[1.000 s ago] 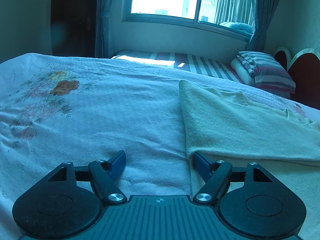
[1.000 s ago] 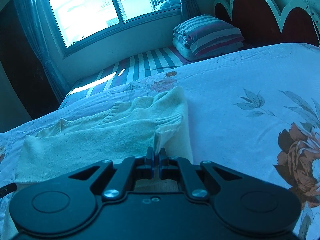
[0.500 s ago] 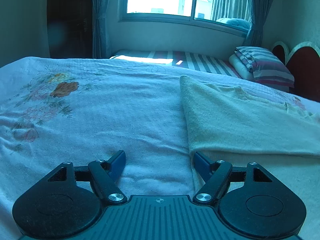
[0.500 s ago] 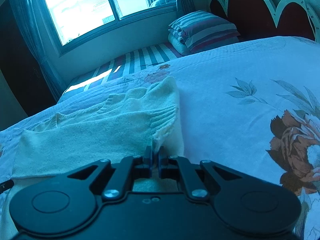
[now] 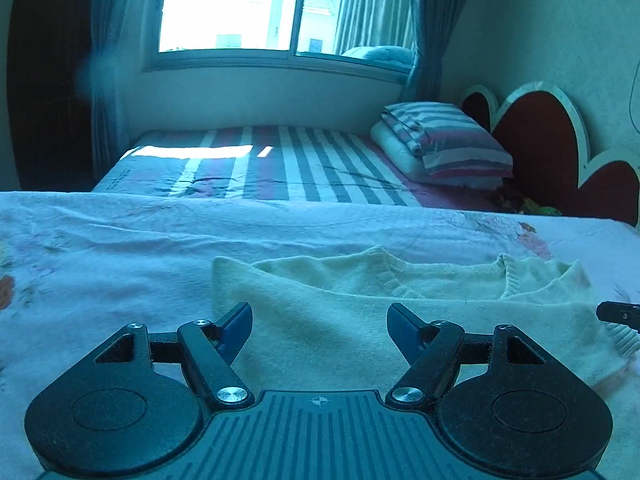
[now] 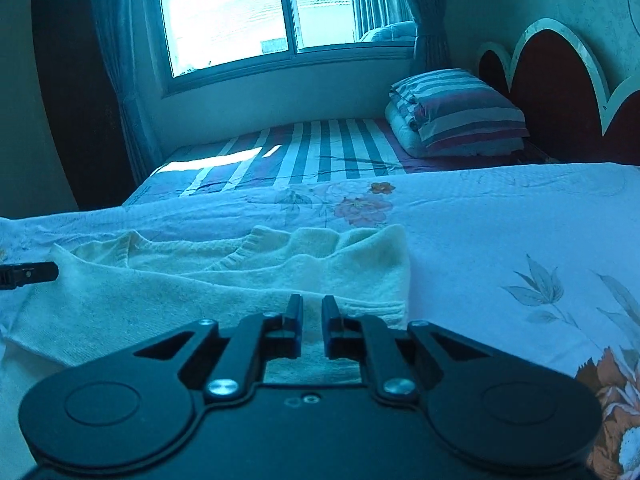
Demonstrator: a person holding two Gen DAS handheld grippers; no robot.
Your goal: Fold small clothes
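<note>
A cream knitted sweater (image 5: 360,304) lies folded on the floral bedsheet (image 5: 100,264); it also shows in the right wrist view (image 6: 200,280). My left gripper (image 5: 320,316) is wide open and empty, low over the sweater's near left part. My right gripper (image 6: 311,308) is slightly open with a narrow gap, empty, over the sweater's near right edge. A tip of the right gripper shows at the right edge of the left wrist view (image 5: 618,314); a tip of the left gripper shows at the left edge of the right wrist view (image 6: 28,274).
A striped mattress (image 5: 280,164) lies beyond the floral sheet under the window (image 5: 248,8). A folded striped quilt and pillow (image 5: 444,144) sit by the red scalloped headboard (image 5: 552,148). Curtains hang at both sides of the window.
My right gripper has let go of the sweater's edge and its jaws have parted slightly. My left gripper has swung right, over the sweater. The sweater now lies flat.
</note>
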